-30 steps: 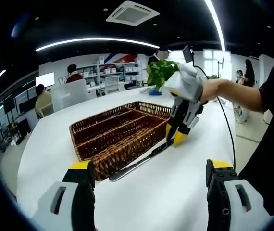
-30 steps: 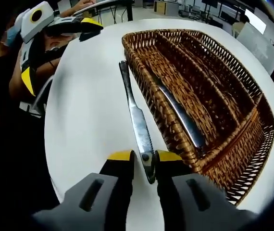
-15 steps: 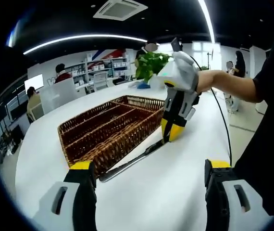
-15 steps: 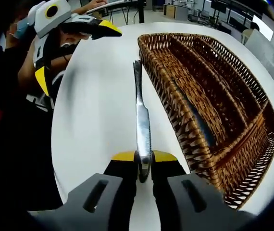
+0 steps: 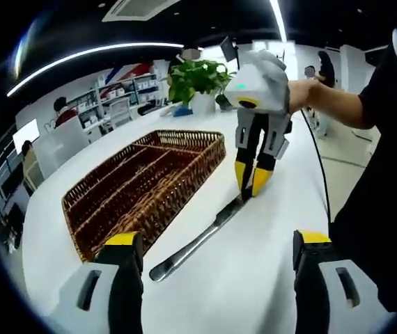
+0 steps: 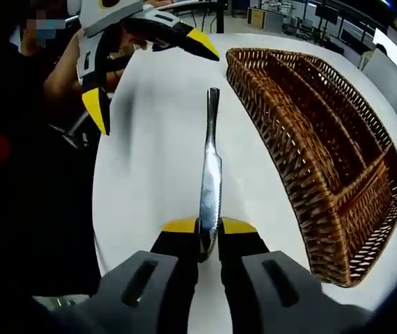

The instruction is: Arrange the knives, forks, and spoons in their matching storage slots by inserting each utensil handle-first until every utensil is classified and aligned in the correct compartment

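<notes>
A silver knife (image 6: 210,167) lies along the white table (image 6: 150,181), its handle pointing away from my right gripper (image 6: 207,233), which is shut on its blade end. In the left gripper view the same knife (image 5: 197,242) slants beside the brown wicker basket (image 5: 143,184), pinched by the right gripper (image 5: 253,186). The basket (image 6: 310,132) has long slots and stands to the right of the knife, apart from it. My left gripper (image 5: 216,239) is open with nothing between its jaws. It also hovers open past the knife's handle end as the left gripper (image 6: 150,80).
A potted plant (image 5: 197,80) stands on the table behind the basket. A person's arm (image 5: 338,111) reaches in from the right. Desks, shelves and seated people are in the far background. The table's near edge (image 6: 97,229) drops off left of the knife.
The right gripper has swung the knife away from the basket wall, so a wider gap of table lies between them. The left gripper stays open and has come closer to the handle end.
</notes>
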